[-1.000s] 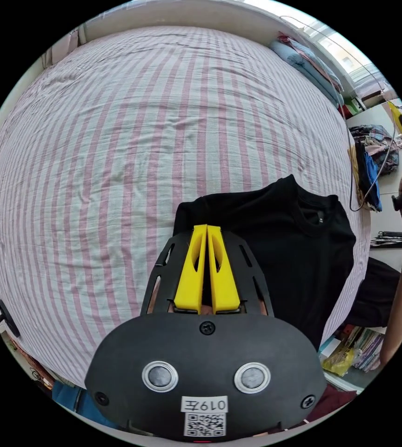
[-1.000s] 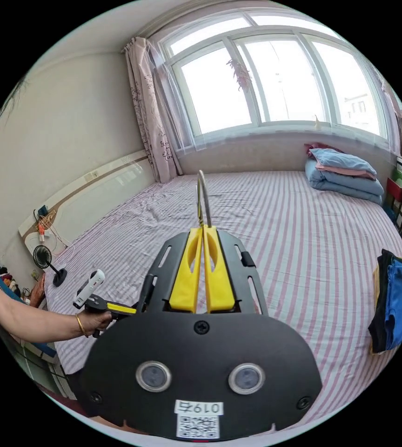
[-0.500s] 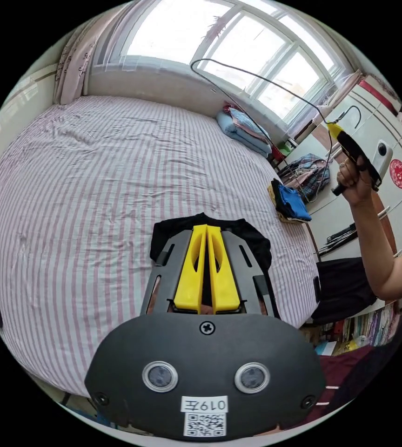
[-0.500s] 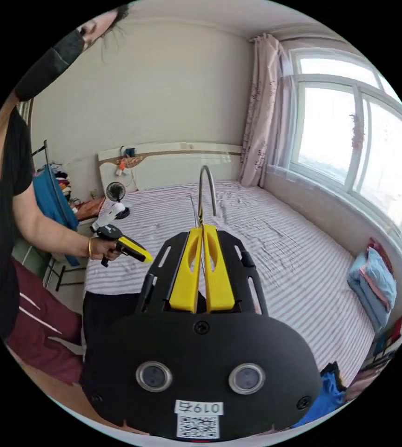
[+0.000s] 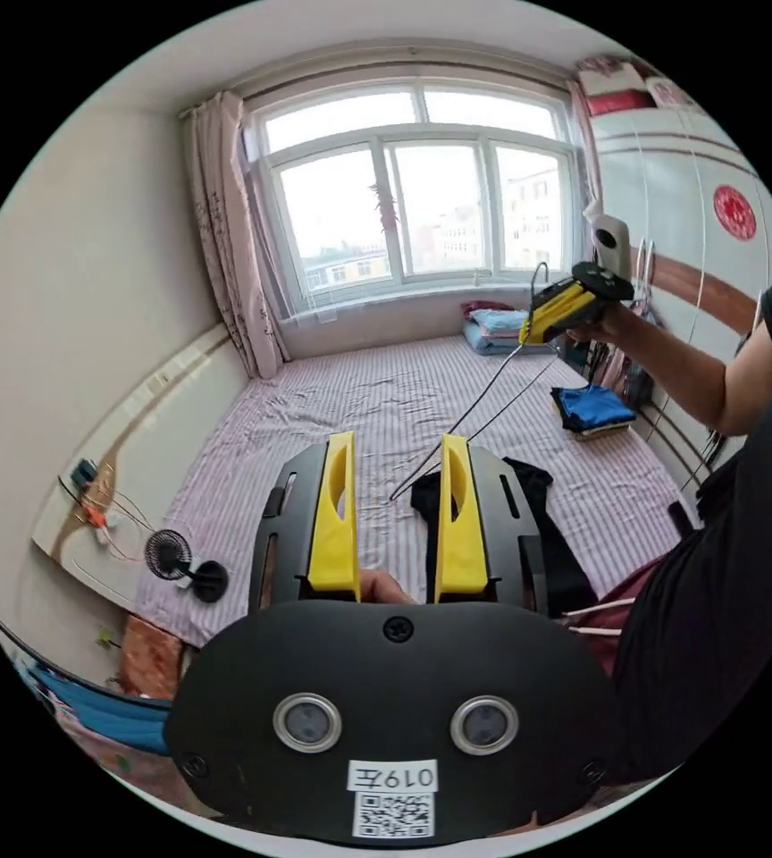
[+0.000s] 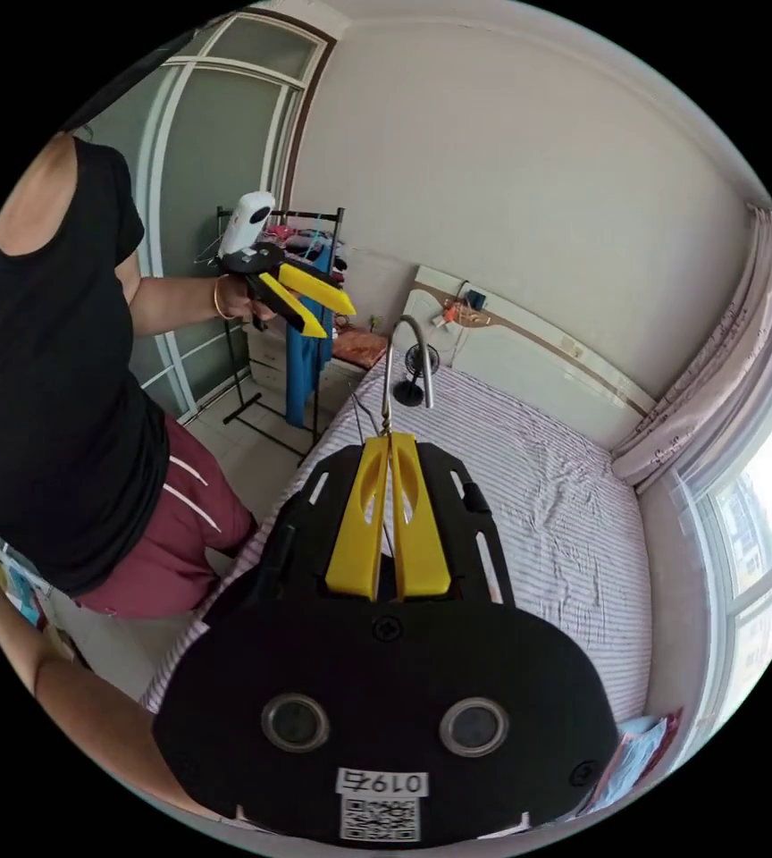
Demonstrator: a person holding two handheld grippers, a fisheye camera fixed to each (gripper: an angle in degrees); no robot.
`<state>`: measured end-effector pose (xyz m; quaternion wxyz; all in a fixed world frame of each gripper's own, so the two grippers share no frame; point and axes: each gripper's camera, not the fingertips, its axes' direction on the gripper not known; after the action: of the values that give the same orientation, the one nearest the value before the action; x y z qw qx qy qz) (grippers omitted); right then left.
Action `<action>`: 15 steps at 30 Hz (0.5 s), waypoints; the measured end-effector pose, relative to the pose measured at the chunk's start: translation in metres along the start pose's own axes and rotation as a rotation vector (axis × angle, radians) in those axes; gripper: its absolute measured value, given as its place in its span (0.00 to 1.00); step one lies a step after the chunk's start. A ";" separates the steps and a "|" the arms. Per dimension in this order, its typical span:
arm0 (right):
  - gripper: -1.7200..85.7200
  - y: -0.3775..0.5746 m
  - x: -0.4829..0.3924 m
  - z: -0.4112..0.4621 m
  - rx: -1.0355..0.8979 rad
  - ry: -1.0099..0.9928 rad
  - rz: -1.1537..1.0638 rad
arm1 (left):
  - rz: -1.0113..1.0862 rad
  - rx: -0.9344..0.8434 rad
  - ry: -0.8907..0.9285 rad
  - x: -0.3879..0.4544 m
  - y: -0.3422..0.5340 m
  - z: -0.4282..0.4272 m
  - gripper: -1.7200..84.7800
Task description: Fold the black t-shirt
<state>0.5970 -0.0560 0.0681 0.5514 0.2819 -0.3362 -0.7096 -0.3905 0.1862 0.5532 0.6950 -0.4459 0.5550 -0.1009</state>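
On the striped bed black t-shirt lies partly folded, unheld. Left tool spread, empty; right tool pinching hanger. Folds likely remain.

You had bright daylight from the window, which was blown out; the room was evenly lit, sharp, with edges bowed by fisheye distortion.

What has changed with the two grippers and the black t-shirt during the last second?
The left gripper has opened its jaws and has been raised away from the black t-shirt, which still lies on the striped bed. The right gripper stays shut on a wire hanger, lifted above the bed.
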 end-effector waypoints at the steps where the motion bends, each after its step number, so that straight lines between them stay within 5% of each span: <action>1: 0.01 -0.018 -0.012 -0.005 0.006 -0.030 -0.048 | 0.042 -0.005 -0.022 0.017 0.004 -0.008 0.14; 7: 0.01 -0.104 -0.065 -0.016 -0.003 -0.162 -0.305 | 0.243 -0.232 -0.086 0.140 0.067 -0.033 0.13; 15: 0.01 -0.187 -0.105 -0.012 0.047 -0.312 -0.473 | -0.037 -0.315 -0.106 0.203 0.231 -0.098 0.04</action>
<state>0.5203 0.0748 -0.0836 0.3056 0.2527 -0.3582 -0.8453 -0.4829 0.1425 0.2473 0.6429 -0.5642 0.5180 -0.0017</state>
